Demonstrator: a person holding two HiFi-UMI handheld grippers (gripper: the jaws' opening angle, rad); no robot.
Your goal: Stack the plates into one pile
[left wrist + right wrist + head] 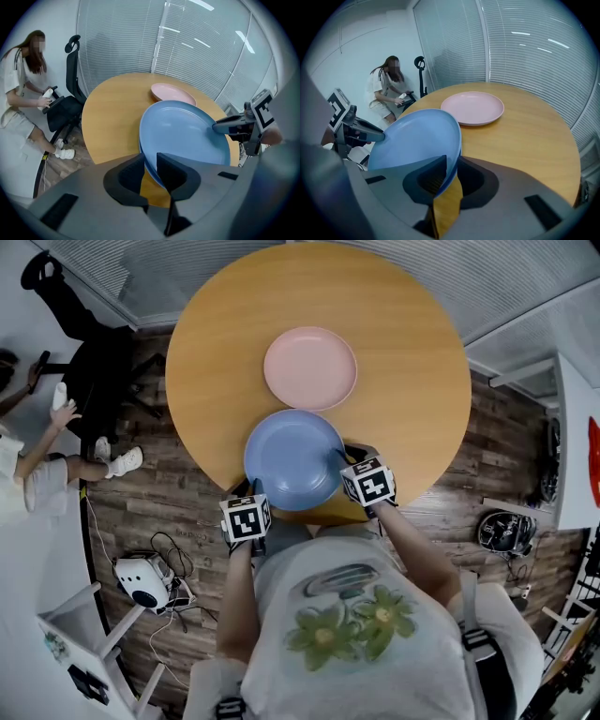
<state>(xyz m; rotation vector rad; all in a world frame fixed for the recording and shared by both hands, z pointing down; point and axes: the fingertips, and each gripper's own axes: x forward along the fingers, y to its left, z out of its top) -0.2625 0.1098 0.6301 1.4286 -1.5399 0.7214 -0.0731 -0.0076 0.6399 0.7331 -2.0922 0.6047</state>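
A blue plate point(293, 458) is held over the near edge of the round wooden table point(412, 381), gripped from both sides. My left gripper point(254, 487) is shut on its near-left rim, with the rim point(146, 164) running between the jaws. At the near-right rim my right gripper point(343, 459) is also shut, and the plate point(417, 140) tilts up toward the left there. The right gripper's fingertip point(220, 125) shows on the plate in the left gripper view. A pink plate point(310, 367) lies flat on the table just beyond; it is the pink plate point(472, 108) of the right gripper view.
A black office chair point(98, 381) stands left of the table, and a person point(37, 474) crouches beside it. A white device with cables point(145, 582) lies on the wooden floor. Window blinds point(525, 277) run behind the table; white furniture point(572, 427) stands at right.
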